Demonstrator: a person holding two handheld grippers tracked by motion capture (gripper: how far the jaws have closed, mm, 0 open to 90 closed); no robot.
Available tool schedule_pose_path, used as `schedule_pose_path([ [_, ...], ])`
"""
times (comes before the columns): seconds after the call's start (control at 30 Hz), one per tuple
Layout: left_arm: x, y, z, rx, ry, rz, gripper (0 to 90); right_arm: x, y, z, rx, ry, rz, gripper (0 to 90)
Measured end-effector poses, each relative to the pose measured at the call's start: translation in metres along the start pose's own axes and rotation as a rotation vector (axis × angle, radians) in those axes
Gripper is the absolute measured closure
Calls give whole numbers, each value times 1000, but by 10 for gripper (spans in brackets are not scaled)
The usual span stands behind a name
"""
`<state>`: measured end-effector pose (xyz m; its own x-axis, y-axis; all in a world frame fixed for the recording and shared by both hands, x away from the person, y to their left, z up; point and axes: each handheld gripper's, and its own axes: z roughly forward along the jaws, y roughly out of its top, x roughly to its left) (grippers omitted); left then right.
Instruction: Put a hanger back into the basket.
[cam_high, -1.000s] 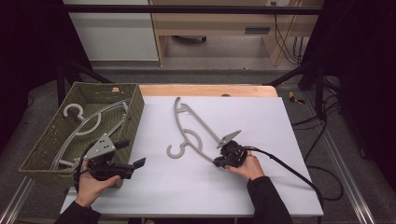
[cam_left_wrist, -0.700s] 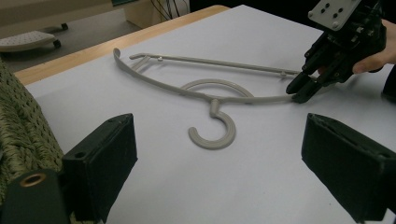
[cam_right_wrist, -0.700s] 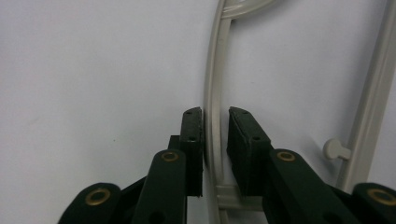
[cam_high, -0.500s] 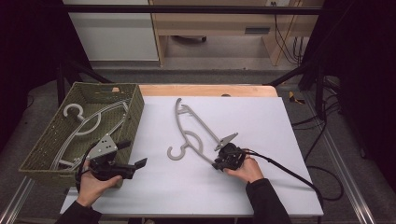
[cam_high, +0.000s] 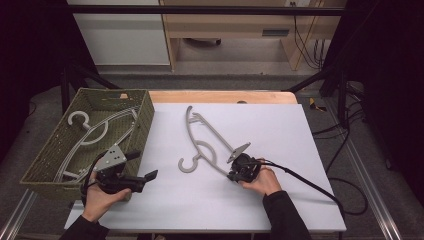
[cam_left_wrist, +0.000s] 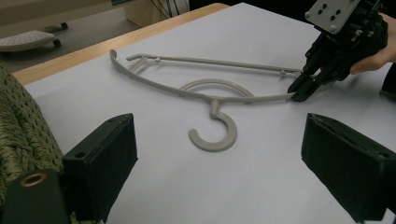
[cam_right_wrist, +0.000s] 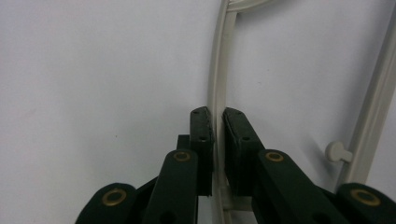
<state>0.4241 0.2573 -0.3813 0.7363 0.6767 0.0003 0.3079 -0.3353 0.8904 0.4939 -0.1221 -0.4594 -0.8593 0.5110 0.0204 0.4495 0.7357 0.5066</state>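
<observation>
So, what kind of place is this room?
Probably a recording lab: a white-topped table stands inside a black metal frame, black cables trail over the floor, and a person holds camera-fitted grippers.

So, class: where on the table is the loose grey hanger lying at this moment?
In the high view the hanger lies flat on the white table, right of the green basket, with the right tool shut on its near end.
</observation>
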Motion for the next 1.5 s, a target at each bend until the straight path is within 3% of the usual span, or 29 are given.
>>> schedule_pose_path([
  [0.27,0,0,-2,-5,6,2,102,-1,1,-10,-48,31,46,831],
  [0.5,1,1,-5,-10,8,7,103,-1,2,-27,-97,67,29,832],
  [0.8,-1,4,-6,3,-7,42,97,4,-4,-58,-152,160,-9,831],
  [1.17,-6,7,5,59,-18,124,91,14,-10,-77,-159,242,-83,831],
  [1.5,-14,15,25,146,-13,248,93,20,-15,-85,-153,301,-122,831],
])
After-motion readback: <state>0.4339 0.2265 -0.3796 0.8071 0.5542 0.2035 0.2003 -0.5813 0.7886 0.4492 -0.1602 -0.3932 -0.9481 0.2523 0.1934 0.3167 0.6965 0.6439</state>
